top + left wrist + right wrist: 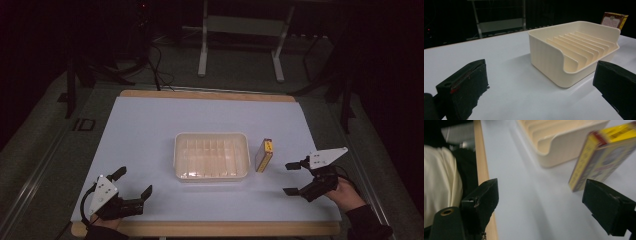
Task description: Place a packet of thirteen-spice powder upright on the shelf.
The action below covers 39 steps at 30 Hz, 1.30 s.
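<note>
Jaws wide and empty on both: high view has right gripper [295, 177] near the upright yellow box [264, 155] beside the tray [211, 156] on the bench [145, 125], left gripper [539, 87] view faces the tray, right gripper view lines up on the box, probably for pickup.

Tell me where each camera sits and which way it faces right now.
High view: above the person's edge of the table, looking forward and down; both hands, left gripper and right gripper show.
Left gripper view: low over the table, facing the cream tray; its own open jaws show.
Right gripper view: low, rolled sideways, facing the yellow box; its open jaws and the person's clothing show.
Shared: all three show tray and box.
</note>
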Tool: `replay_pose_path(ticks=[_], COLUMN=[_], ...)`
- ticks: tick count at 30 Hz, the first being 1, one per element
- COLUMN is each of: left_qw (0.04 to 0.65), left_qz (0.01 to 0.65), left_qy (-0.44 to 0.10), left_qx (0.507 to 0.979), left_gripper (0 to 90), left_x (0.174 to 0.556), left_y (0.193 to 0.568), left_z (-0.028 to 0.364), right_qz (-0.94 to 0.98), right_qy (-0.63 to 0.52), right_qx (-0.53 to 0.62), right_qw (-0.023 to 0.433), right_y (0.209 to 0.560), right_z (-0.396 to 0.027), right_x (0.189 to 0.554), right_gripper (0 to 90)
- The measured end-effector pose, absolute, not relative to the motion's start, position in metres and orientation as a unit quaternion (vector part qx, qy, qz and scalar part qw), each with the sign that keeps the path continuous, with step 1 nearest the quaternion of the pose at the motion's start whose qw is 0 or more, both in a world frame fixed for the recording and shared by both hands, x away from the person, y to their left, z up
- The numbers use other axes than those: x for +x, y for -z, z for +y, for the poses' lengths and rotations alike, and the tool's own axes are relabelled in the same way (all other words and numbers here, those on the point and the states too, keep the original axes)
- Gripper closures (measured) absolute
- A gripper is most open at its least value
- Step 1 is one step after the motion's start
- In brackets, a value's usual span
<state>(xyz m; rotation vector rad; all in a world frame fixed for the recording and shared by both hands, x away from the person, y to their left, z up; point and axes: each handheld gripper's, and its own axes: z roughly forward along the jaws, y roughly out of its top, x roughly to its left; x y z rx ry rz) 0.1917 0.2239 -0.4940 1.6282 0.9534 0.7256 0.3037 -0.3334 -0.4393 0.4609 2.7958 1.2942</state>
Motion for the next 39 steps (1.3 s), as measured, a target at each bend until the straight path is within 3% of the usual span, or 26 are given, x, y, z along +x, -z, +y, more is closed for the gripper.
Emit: replay_pose_path(ticks=[19, 39], left_qw=[0.529, 0.530], left_qz=[0.397, 0.399], left_qy=[-0.303, -0.303], left_qx=[0.686, 0.684], left_gripper=[0.0, 0.0], left_x=[0.192, 0.191], left_y=[0.494, 0.494], left_z=[0.223, 0.225], right_qz=[0.967, 0.992], right_qy=[-0.238, -0.080], right_qx=[0.093, 0.078], right_qw=[0.014, -0.057], right_y=[0.428, 0.419], right_z=[-0.298, -0.261], right_x=[0.311, 0.317], right_gripper=[14.2, 14.2])
